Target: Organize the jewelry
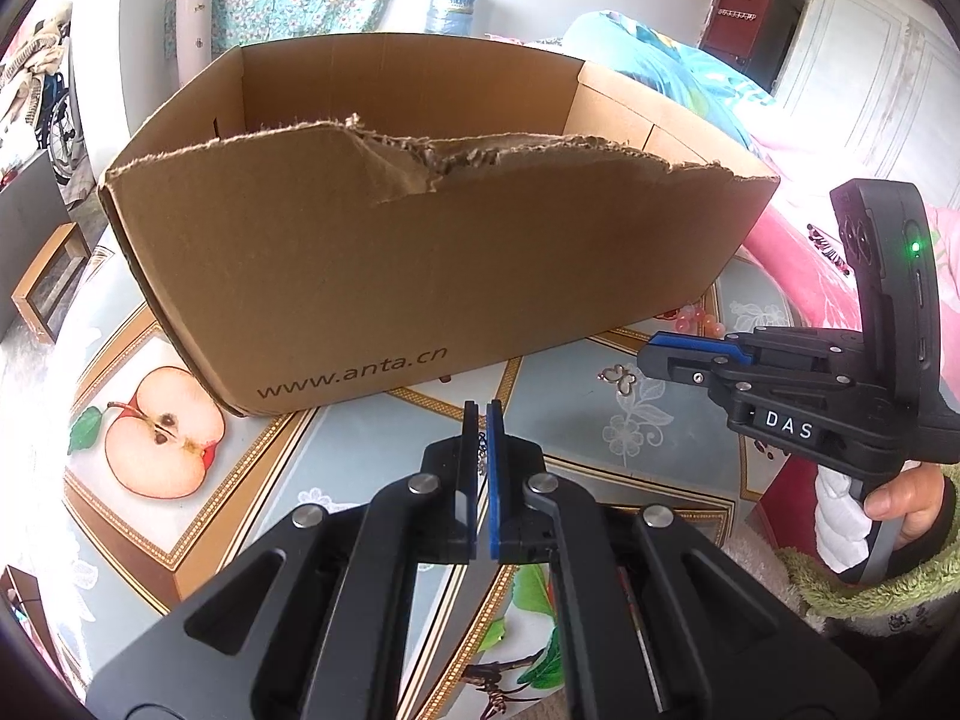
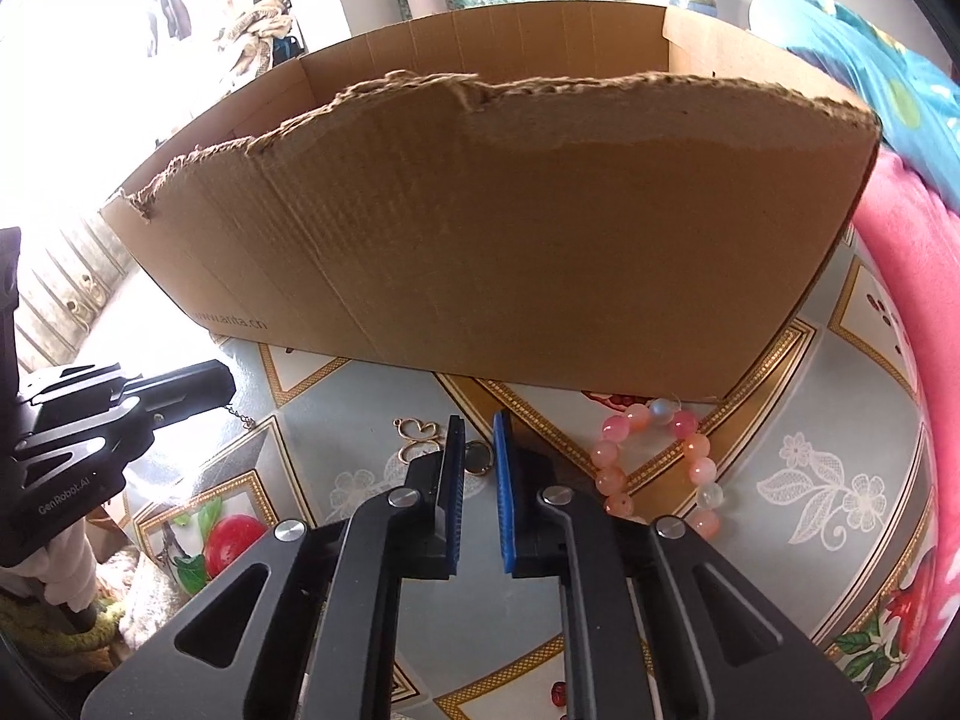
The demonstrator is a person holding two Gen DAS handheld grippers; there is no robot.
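Note:
An open brown cardboard box [image 1: 420, 252] with a torn front edge stands on the table, also in the right wrist view [image 2: 528, 228]. My left gripper [image 1: 482, 414] is shut on a thin silver chain [image 1: 480, 450], held above the table just in front of the box; the chain also shows dangling from its tips [image 2: 241, 416]. My right gripper [image 2: 478, 426] is slightly open and empty, low over the table. A pink bead bracelet [image 2: 654, 462] lies to its right, a gold butterfly pendant [image 2: 417, 432] to its left and a small ring [image 2: 477, 457] between its fingers.
The table carries a fruit-patterned cloth [image 1: 162, 432]. A pink and blue quilt [image 2: 912, 300] bulges at the right table edge. My right gripper is also seen from the left [image 1: 651, 354], right of the box corner.

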